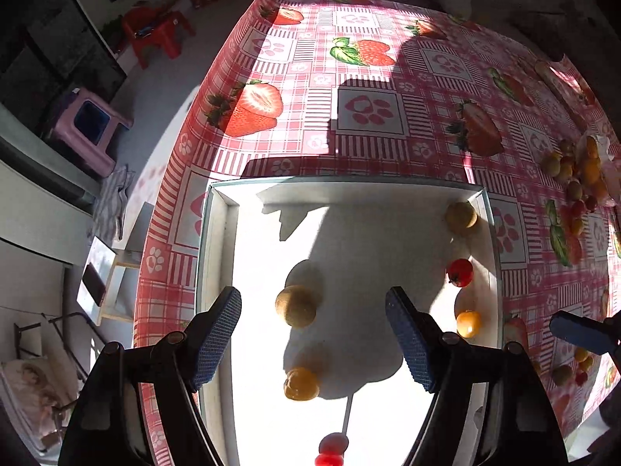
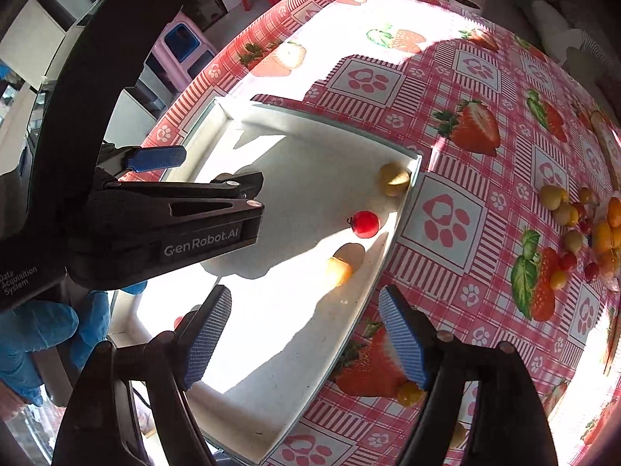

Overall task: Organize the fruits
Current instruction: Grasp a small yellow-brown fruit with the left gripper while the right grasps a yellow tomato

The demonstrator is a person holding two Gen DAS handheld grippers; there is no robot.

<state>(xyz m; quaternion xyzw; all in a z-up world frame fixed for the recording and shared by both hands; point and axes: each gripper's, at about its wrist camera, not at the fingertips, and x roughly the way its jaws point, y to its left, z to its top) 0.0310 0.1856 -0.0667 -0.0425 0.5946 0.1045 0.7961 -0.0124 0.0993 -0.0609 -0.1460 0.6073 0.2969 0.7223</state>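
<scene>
Both grippers are seen spread and empty: the left gripper (image 1: 313, 336) is held over the white tray (image 1: 217, 256), the right gripper (image 2: 304, 336) over its near right edge. Several fruits are already placed inside, including a red tomato (image 2: 365, 224). A pile of fruit (image 2: 582, 229) is left on the tablecloth (image 2: 446, 77) at far right; the task is judged partly done.
</scene>
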